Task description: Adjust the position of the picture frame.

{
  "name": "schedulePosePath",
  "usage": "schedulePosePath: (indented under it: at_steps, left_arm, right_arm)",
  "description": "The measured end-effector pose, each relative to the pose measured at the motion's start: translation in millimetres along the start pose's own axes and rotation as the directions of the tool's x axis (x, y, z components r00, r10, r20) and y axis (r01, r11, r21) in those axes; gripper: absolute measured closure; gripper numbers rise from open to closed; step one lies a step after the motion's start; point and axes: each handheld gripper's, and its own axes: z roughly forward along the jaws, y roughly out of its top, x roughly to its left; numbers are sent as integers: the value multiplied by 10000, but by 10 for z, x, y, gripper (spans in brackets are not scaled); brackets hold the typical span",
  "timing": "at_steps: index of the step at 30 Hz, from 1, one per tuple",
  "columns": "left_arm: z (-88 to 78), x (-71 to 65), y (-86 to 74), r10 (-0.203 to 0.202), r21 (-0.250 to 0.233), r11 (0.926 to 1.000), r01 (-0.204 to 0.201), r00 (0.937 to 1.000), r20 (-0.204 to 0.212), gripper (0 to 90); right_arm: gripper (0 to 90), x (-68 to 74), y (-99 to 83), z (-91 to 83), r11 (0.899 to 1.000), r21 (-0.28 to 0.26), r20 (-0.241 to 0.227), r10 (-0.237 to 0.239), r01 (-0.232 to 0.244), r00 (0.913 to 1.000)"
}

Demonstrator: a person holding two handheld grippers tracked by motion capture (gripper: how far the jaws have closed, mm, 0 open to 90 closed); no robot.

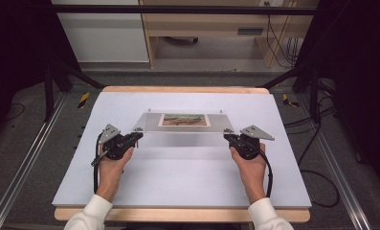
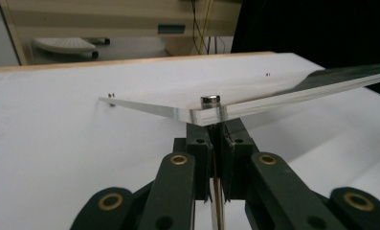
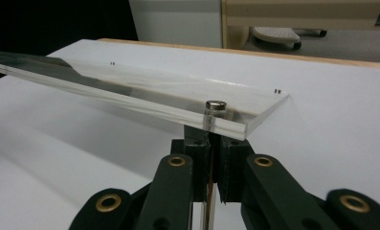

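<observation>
A clear acrylic picture frame (image 1: 185,128) holds a small landscape print (image 1: 184,120) over the white mat (image 1: 178,182). Its near edge is raised and casts a shadow on the mat. My left gripper (image 1: 139,133) is shut at the frame's near left corner. My right gripper (image 1: 227,137) is shut at the near right corner. In the left gripper view the jaws (image 2: 216,132) close just under the plate (image 2: 168,98), below a metal stud (image 2: 210,99). In the right gripper view my gripper (image 3: 211,136) meets the plate (image 3: 154,91) under its stud (image 3: 216,105).
The mat lies on a wooden table (image 1: 178,214). Dark metal posts (image 1: 49,81) stand on both sides. A wooden cabinet (image 1: 211,28) is on the floor beyond the table, and cables (image 1: 317,158) trail on the floor at the right.
</observation>
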Motion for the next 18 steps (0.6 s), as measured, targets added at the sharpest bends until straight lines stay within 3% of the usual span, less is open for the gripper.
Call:
schedulePosePath:
  at_steps: [7,18]
  left_arm:
    - [-14,-22,-108,-246,574,9980,249,9997,-69,841]
    - [-14,-50,-201,25,1159,9933,-11,9999,-117,841]
  right_arm:
    - [849,2,-92,-5,9982,602,-119,12,-5,9999]
    - [848,0,-230,6,9943,1044,-252,226,-199,9994]
